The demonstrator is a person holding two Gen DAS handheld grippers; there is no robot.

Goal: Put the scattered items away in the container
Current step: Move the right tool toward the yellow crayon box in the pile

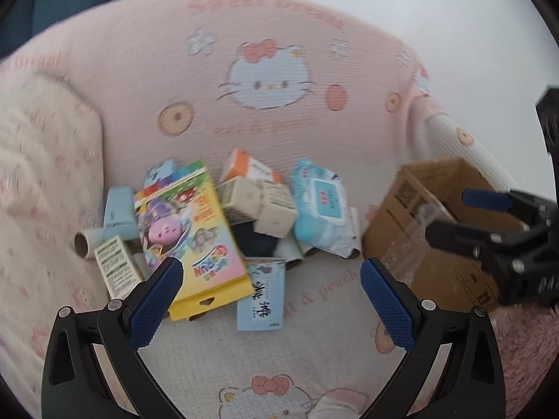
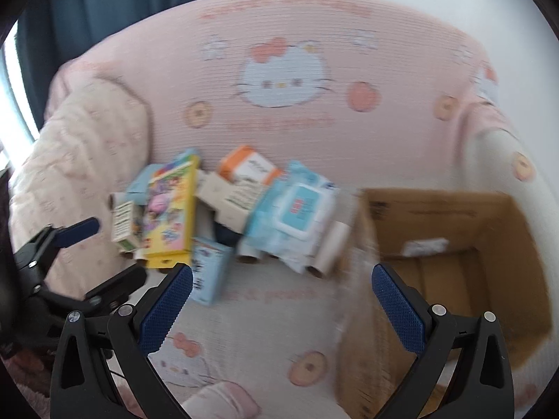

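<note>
A pile of items lies on a pink sofa seat: a yellow toy box (image 1: 188, 237) (image 2: 171, 216), a blue wipes pack (image 1: 319, 206) (image 2: 297, 209), an orange-white box (image 1: 248, 169) (image 2: 248, 166), beige cartons (image 1: 258, 206), a light-blue box (image 1: 260, 293) (image 2: 208, 270) and cardboard tubes (image 2: 328, 248). An open cardboard box (image 1: 436, 230) (image 2: 454, 251) stands at the right. My left gripper (image 1: 270, 281) is open and empty just in front of the pile. My right gripper (image 2: 281, 291) is open and empty, between the pile and the box.
The sofa back (image 1: 265, 80) with a cat print rises behind the pile, with padded armrests (image 1: 42, 160) at both sides. A fluffy pink rug (image 1: 524, 342) shows at the lower right. A blue curtain (image 2: 104, 3) hangs behind.
</note>
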